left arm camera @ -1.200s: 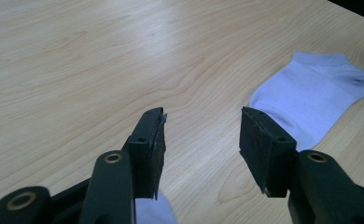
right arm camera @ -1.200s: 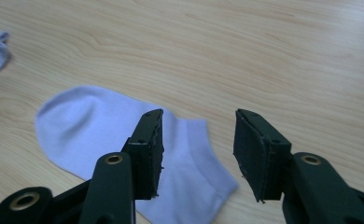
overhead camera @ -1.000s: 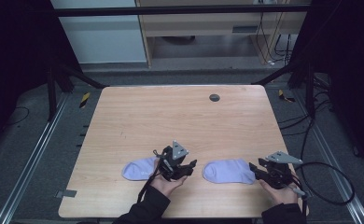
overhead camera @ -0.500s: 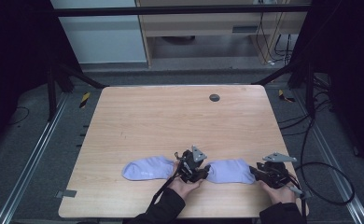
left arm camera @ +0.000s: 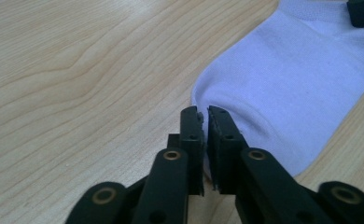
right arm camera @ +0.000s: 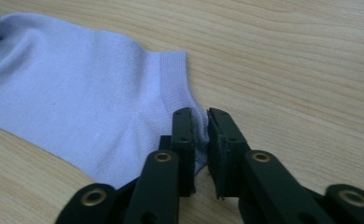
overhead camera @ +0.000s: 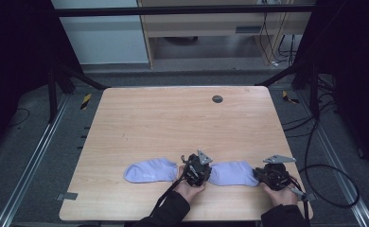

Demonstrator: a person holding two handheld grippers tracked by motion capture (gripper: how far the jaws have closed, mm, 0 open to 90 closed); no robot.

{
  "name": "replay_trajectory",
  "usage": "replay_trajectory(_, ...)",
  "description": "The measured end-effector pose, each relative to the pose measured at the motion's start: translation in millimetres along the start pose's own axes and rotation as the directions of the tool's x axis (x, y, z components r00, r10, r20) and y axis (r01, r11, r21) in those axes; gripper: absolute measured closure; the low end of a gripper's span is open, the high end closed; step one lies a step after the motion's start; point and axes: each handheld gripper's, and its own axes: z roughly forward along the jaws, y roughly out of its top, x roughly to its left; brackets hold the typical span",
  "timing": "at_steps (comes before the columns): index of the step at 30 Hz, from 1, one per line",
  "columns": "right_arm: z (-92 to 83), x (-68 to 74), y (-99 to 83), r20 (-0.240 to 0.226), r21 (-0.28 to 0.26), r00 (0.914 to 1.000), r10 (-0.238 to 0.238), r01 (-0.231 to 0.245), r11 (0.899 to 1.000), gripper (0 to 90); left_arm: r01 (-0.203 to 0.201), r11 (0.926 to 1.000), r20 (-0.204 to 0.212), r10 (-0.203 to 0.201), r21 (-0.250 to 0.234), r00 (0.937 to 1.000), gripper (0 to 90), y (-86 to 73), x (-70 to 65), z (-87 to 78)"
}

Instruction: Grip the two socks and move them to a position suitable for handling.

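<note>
The right sock [overhead camera: 232,172] lies flat on the table [overhead camera: 173,123], near its front edge, and is pinched at both ends. The left gripper [overhead camera: 197,171] sits at the sock's toe end; in the left gripper view its jaws have just been closing and now stand nearly together, with a fold of the toe [left arm camera: 227,105] caught between them. The right gripper [overhead camera: 269,176] sits at the sock's cuff end; in the right gripper view its jaws have also just been closing and now clamp the edge of the cuff [right arm camera: 199,126]. A second sock [overhead camera: 150,170] lies flat just left of the left gripper, apart from the held sock. A small dark disc [overhead camera: 217,99] lies well beyond the sock, near the table's far edge.
</note>
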Motion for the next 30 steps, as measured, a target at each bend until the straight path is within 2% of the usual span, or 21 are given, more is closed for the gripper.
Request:
replay_trajectory(5,-3.3,0.0,1.4,-0.006,-0.01,0.9999,0.009,-0.009,1.0,86.4,0.001,1.0,0.016,-0.001,-0.008,0.9999,89.3,0.6,0.3,-4.1)
replay_trajectory(6,-5.8,0.8,1.8,-0.016,-0.016,0.9997,0.021,-0.021,1.0,86.4,-0.001,0.9998,0.021,0.002,-0.018,0.9998,89.3,1.0,0.1,-7.4)
replay_trajectory(11,-23.9,8.1,4.0,-0.056,-0.08,0.9983,0.014,-0.018,0.997,86.5,-0.018,0.9994,0.043,0.019,-0.031,0.9989,89.4,2.6,2.3,-26.6)
replay_trajectory(17,-40.2,24.7,10.4,-0.098,-0.13,0.995,-0.019,0.006,0.992,86.5,-0.05,0.998,0.044,0.052,-0.039,0.9977,89.4,-2.1,8.6,-53.3)
replay_trajectory(23,-39.9,44.5,14.0,-0.139,-0.134,0.9883,-0.062,0.044,0.99,86.6,-0.042,0.9985,0.038,0.044,-0.035,0.9983,89.4,-15.2,23.6,-78.2)
replay_trajectory(30,-30.0,68.7,16.1,-0.186,-0.118,0.9778,-0.095,0.074,0.99,86.5,-0.026,0.9996,0.031,0.026,-0.015,0.9992,89.4,-35.5,38.9,-91.2)
